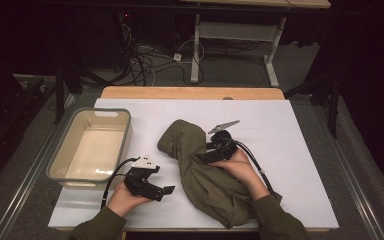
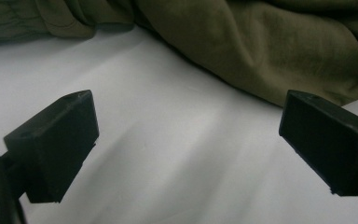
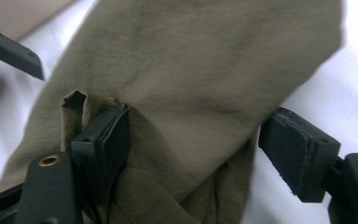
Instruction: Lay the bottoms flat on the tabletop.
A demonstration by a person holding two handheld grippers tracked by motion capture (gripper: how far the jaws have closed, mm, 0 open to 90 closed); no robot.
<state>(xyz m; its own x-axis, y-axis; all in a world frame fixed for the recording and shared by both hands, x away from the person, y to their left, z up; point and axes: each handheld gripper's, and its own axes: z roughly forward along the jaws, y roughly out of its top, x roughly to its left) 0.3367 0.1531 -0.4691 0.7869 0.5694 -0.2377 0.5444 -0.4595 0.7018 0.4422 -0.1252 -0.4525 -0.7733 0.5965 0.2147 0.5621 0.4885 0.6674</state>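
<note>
While the olive garment (image 1: pixel 205 170) lies crumpled mid-table, right of the beige tub (image 1: pixel 91 145), the work looks like regrasping it. The right gripper (image 3: pixel 191 149) rests on the cloth, jaws spread astride a fold, unclenched; next it must pinch. The left gripper (image 1: pixel 152 187) waits near-left, low, jaws apart, holding nothing.

One olive garment (image 1: pixel 205 175), one tub (image 1: pixel 91 147), two tongs (image 1: pixel 169 190) (image 1: pixel 200 159)
</note>
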